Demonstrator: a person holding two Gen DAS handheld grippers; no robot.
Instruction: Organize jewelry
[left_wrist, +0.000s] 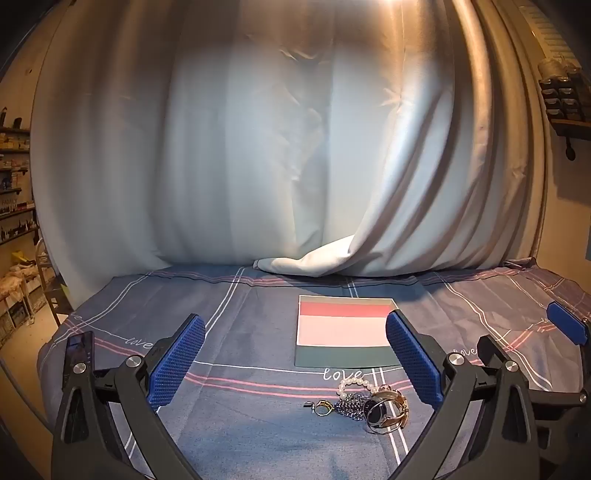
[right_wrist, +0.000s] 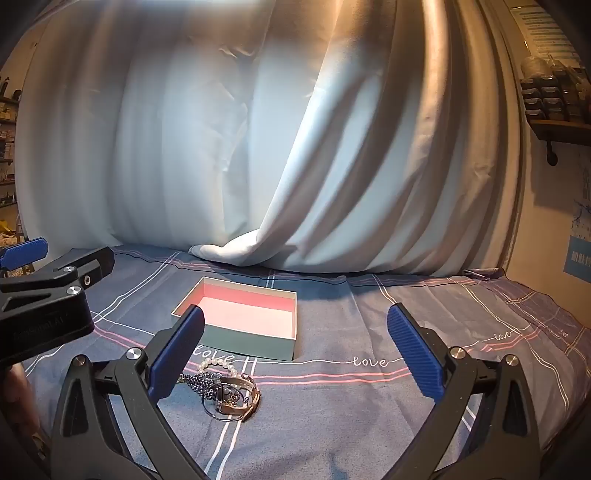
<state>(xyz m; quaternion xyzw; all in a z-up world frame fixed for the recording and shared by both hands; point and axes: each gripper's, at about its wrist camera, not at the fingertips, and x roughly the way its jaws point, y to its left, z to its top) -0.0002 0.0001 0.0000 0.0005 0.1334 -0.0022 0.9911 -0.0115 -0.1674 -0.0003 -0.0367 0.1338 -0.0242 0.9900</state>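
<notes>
Pink-lined teal box (right_wrist: 255, 341), blue plaid sheet (right_wrist: 351, 424)

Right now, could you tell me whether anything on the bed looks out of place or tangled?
Yes: the jewelry lies heaped on the bedsheet just in front of the open box, pearl bracelet, chain and bangles overlapping. The box looks empty.

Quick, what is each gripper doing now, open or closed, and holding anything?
Left gripper: open, holding nothing; jewelry lies on the cloth between its fingers.
Right gripper: open, holding nothing.
</notes>
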